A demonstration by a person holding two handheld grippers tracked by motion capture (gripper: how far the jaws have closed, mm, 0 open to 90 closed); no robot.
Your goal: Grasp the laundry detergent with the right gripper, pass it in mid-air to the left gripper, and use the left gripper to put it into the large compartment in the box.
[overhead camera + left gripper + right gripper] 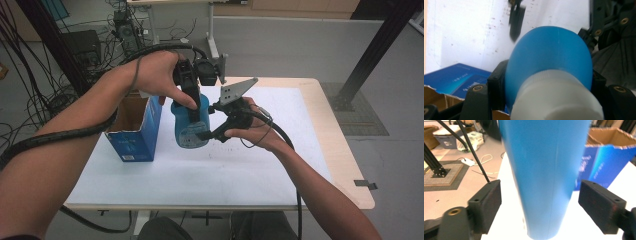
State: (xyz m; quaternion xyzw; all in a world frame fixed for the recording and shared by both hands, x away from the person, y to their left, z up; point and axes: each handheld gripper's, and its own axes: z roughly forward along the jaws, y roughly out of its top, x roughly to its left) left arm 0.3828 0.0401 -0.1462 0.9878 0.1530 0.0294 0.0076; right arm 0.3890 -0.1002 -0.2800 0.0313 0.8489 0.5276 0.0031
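An open blue carton (135, 131) stands just left of the blue bottle (190, 125) on the white tabletop (260, 165). The left gripper (192, 97) pinches the bottle's top; the right gripper (212, 135) is spread around its body. Cables litter the grey floor (300, 45) behind.

A blue plastic bottle (190, 127) with a white screw cap (556, 100) stands upright over the white worktop (250, 170), near its middle. Its body is smooth and widest at the shoulder, with a round pale label low on the side facing the person (the print is too small to read). Whether its base rests on the worktop cannot be told. Just beside it, on the person's left, stands an open blue cardboard box (135, 132), flaps up, brown inside, slightly apart from the bottle.
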